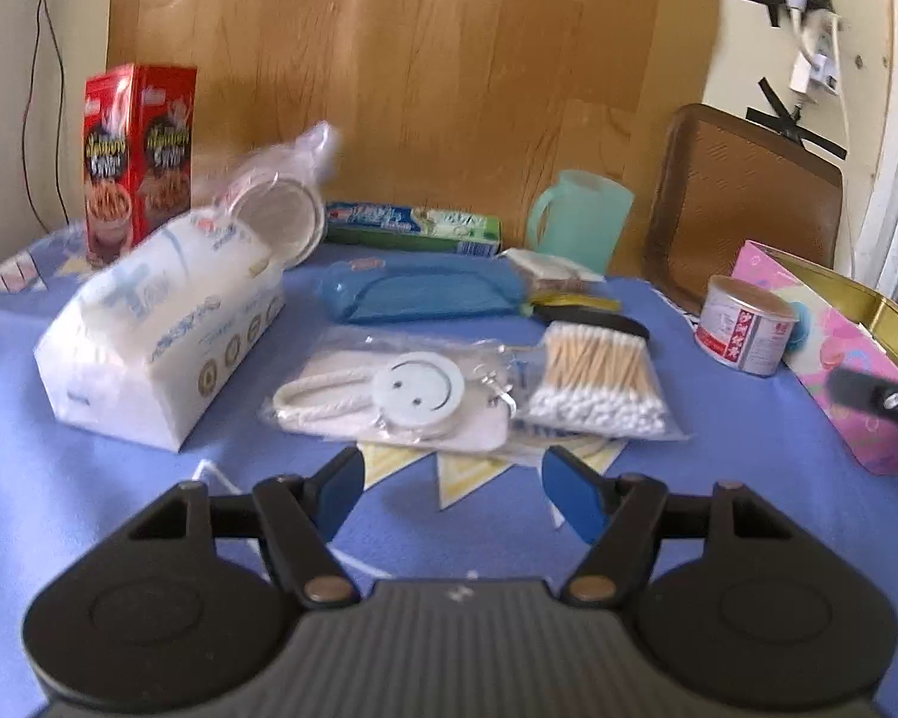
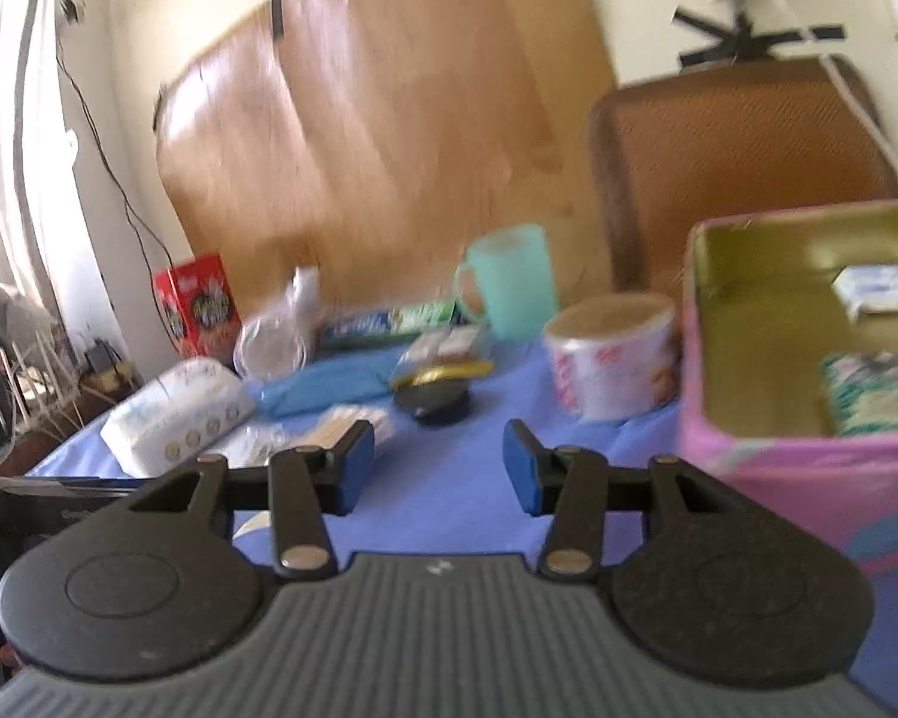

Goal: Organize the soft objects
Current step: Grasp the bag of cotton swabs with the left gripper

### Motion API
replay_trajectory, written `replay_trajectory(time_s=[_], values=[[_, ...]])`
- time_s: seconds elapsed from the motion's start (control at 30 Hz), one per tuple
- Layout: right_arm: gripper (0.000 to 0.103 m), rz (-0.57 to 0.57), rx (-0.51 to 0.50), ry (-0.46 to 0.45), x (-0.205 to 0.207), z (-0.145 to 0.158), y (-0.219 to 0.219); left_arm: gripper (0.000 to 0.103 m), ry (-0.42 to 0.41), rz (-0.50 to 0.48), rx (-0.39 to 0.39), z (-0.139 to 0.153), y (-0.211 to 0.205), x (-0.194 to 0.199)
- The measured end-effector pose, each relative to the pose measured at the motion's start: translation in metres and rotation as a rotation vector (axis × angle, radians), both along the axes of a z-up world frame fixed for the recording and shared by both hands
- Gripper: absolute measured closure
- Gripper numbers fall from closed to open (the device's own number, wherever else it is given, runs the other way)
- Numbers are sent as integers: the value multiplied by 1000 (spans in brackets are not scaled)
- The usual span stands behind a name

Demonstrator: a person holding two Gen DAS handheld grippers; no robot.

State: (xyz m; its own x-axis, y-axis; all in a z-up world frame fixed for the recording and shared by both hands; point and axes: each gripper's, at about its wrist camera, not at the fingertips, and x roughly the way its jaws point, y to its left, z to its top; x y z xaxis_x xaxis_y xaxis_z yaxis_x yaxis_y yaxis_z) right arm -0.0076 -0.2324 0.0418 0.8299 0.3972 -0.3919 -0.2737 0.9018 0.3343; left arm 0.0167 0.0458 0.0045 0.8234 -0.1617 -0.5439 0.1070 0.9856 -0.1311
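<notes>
Left gripper (image 1: 449,487) jaws apart, empty; cotton swab bag (image 1: 598,383) at one o'clock, tissue pack (image 1: 155,335) at ten. Right gripper (image 2: 438,466) likewise parted, empty; pink tin (image 2: 808,466) at three o'clock on desk (image 2: 449,502).

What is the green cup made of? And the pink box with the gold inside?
The green cup looks like matte plastic: light seems to glow softly through its wall. The pink box is probably tin, since its gold inside shines like metal.
</notes>
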Motion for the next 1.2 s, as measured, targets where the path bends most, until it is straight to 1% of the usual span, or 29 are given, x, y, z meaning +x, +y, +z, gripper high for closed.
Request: replay_trajectory(time_s=[0.07,0.13,0.17,0.23,0.3,0.4,0.5,0.6,0.63,0.67,0.7,0.73,0.83,0.93,0.97,1.03,1.07,1.1,1.13,1.2], values=[[53,10,3,30,7,1,8,32,-2,-42,-25,1,4,7],[53,11,4,54,12,3,17,31,-22,-58,-1,3,3,12],[53,9,1,62,10,3,22,31,-28,-70,-8,2,6,15],[53,14,-7,77,12,5,34,31,-18,-83,-87,0,16,21],[53,23,-8,99,16,4,46,31,-16,-71,-151,-1,23,23],[52,15,10,130,29,-1,59,31,-38,-59,-210,-1,33,18],[52,20,56,181,43,-10,67,31,-64,-63,-226,0,35,14],[52,37,105,256,53,-21,71,31,-59,-81,-217,-1,31,15],[57,52,111,279,55,-24,73,31,-56,-86,-216,-1,30,16],[68,66,107,286,53,-25,73,31,-53,-92,-219,-1,30,16],[75,76,106,283,50,-24,72,31,-52,-95,-224,-1,30,16],[78,75,102,274,45,-21,71,31,-50,-96,-233,-1,32,17],[79,34,45,243,26,-13,59,31,-41,-94,-262,-3,36,18],[79,32,34,236,4,-7,40,31,-29,-96,-279,-4,37,19],[78,42,27,238,-1,-6,36,31,-26,-98,-282,-4,38,20],[74,34,0,229,-13,-5,30,31,-22,-103,-285,-5,38,21],[68,11,-27,212,-20,-4,27,31,-20,-101,-283,-4,38,21],[52,-14,-49,193,-24,-4,27,31,-18,-98,-280,-4,37,21],[45,-35,-62,175,-26,-4,26,31,-15,-95,-276,-5,37,21],[45,-52,-47,167,-28,-5,21,31,-14,-89,-267,-5,36,22]])
